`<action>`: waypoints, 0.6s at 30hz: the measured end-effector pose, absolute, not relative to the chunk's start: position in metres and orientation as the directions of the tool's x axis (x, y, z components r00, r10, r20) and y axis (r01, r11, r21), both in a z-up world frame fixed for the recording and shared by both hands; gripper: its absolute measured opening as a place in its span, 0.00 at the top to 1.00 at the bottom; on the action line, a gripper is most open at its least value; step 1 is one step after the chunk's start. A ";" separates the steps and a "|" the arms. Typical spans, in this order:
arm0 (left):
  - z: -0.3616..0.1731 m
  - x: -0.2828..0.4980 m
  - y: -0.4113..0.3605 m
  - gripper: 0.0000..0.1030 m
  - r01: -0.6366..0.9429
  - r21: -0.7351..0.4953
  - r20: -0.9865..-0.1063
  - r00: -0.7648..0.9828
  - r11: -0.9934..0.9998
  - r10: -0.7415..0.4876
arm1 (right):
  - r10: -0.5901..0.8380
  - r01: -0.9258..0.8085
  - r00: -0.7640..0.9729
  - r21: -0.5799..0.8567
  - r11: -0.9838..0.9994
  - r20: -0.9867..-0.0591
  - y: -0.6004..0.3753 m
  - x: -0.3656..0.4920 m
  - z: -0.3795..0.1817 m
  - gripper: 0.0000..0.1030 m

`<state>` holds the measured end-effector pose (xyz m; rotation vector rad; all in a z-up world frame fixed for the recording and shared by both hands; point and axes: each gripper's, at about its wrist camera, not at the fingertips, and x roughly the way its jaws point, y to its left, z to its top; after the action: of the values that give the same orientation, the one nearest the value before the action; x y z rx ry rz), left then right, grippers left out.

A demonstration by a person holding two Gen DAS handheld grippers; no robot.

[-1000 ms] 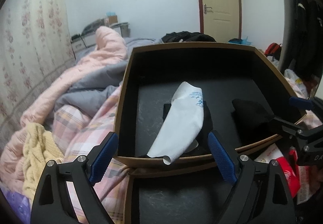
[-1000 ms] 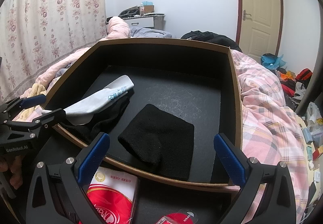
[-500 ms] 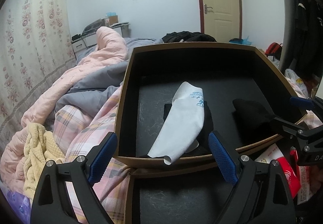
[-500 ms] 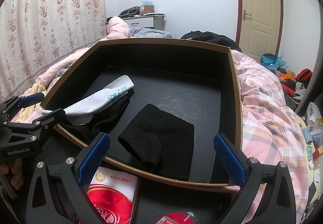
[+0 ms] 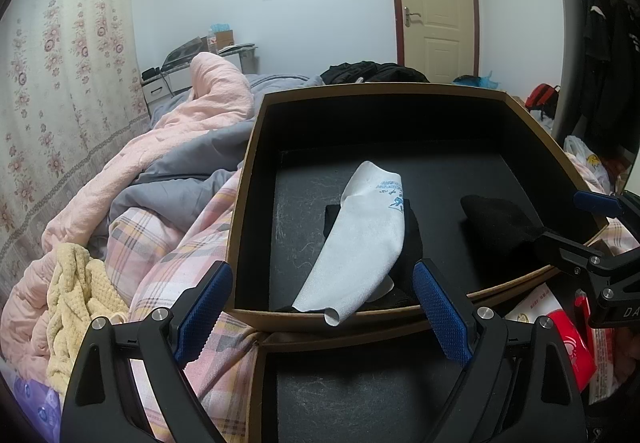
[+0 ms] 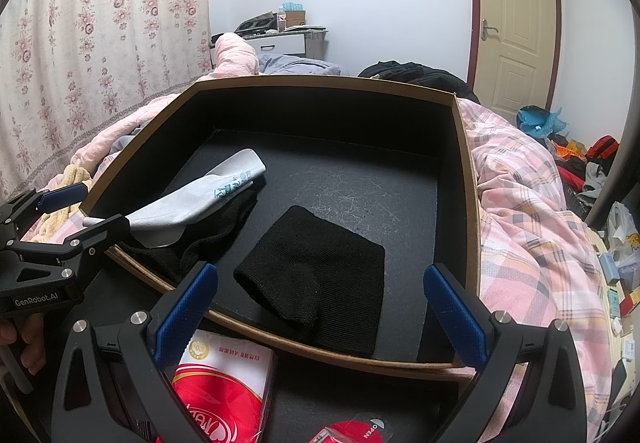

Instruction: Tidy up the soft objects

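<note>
A black-lined box with a brown rim point(image 5: 244, 179) point(image 6: 466, 179) sits on the bed. Inside, a white sock point(image 5: 360, 239) point(image 6: 200, 199) lies over a black sock point(image 5: 412, 231) point(image 6: 216, 239), its cuff hanging over the near rim. A folded black knit piece point(image 6: 320, 275) point(image 5: 496, 223) lies beside them. My left gripper point(image 5: 322, 307) is open and empty, just in front of the white sock's cuff. My right gripper point(image 6: 320, 303) is open and empty, in front of the black knit piece.
A second black tray point(image 5: 360, 383) lies under both grippers. A red and white packet point(image 6: 224, 391) point(image 5: 568, 339) lies on it. A yellow knit cloth point(image 5: 76, 299) lies on the pink plaid bedding point(image 6: 532, 243) to the left. Pink and grey quilts point(image 5: 180, 147) are heaped behind.
The left wrist view has shifted slightly; the left gripper has drifted a little. The socks, the black knit piece and the right gripper have not moved.
</note>
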<state>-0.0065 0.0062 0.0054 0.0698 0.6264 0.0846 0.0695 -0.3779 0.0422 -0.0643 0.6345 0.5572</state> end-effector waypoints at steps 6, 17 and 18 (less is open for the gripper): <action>0.006 -0.007 0.006 0.12 -0.058 0.091 -0.582 0.807 0.994 0.100 | 0.474 -0.512 0.664 0.110 0.852 -0.578 -0.378 0.070 0.042 0.01; 0.006 -0.007 0.006 0.12 -0.058 0.091 -0.583 0.807 0.994 0.100 | 0.475 -0.513 0.663 0.111 0.851 -0.579 -0.378 0.070 0.042 0.01; 0.006 -0.007 0.006 0.12 -0.058 0.091 -0.582 0.807 0.994 0.100 | 0.475 -0.513 0.663 0.110 0.851 -0.579 -0.378 0.069 0.042 0.01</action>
<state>-0.0065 0.0063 0.0055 0.0700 0.6268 0.0847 0.0694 -0.3780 0.0422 -0.0642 0.6358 0.5590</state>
